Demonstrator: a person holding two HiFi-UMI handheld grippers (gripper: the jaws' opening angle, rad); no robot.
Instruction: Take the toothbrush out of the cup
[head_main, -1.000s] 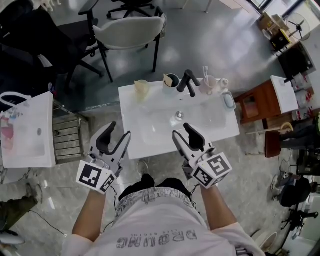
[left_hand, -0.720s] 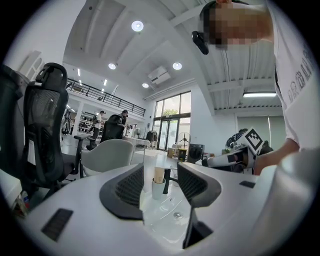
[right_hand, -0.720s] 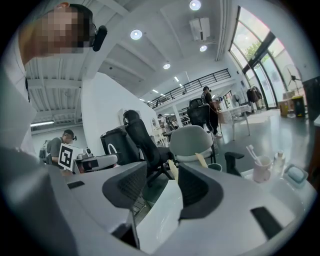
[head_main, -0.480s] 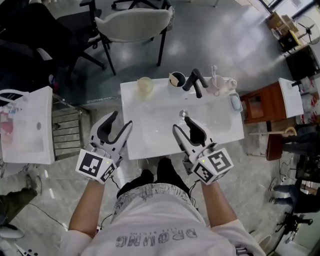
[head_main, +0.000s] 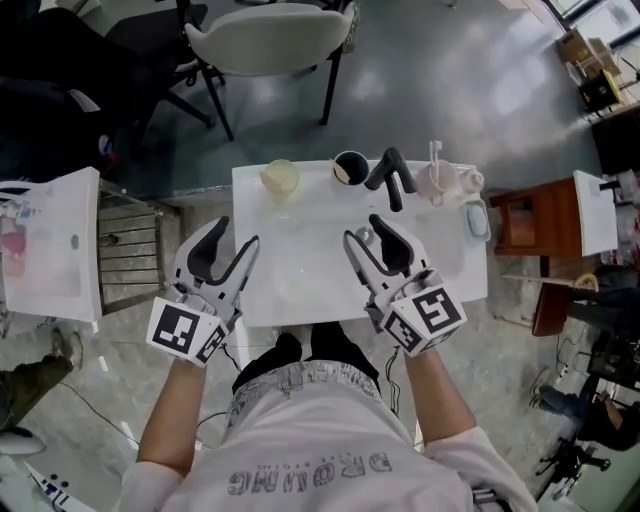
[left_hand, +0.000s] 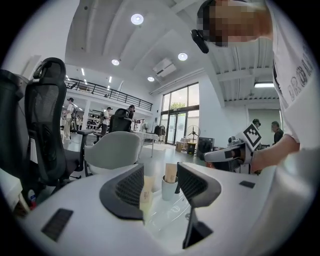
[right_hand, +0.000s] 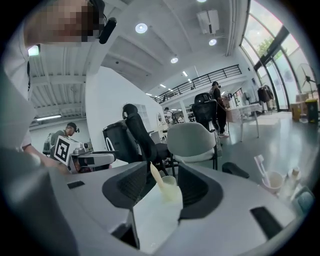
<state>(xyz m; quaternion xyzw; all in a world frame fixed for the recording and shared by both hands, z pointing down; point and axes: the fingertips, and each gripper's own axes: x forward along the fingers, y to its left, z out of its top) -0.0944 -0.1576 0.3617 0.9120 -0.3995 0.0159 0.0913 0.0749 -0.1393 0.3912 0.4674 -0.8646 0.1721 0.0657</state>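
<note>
Toothbrush (right_hand: 155, 174) leaning inside yellow cup (right_hand: 171, 190)

**Change of position: both grippers moved in over the sink**

The left gripper (head_main: 238, 232) has moved forward. It was off the sink's (head_main: 460, 285) front-left corner, and its jaw tips now overlap the left edge.

The right gripper (head_main: 364, 228) has moved from the front rim to over the middle of the basin, nearer the faucet (head_main: 390, 175).

The person has stepped in. Both shoes (head_main: 335, 345) now show at the sink's front edge, where one showed before.

The head view has shifted. The sink sits lower in frame and the chair (head_main: 270, 35) is cut by the top edge.
</note>
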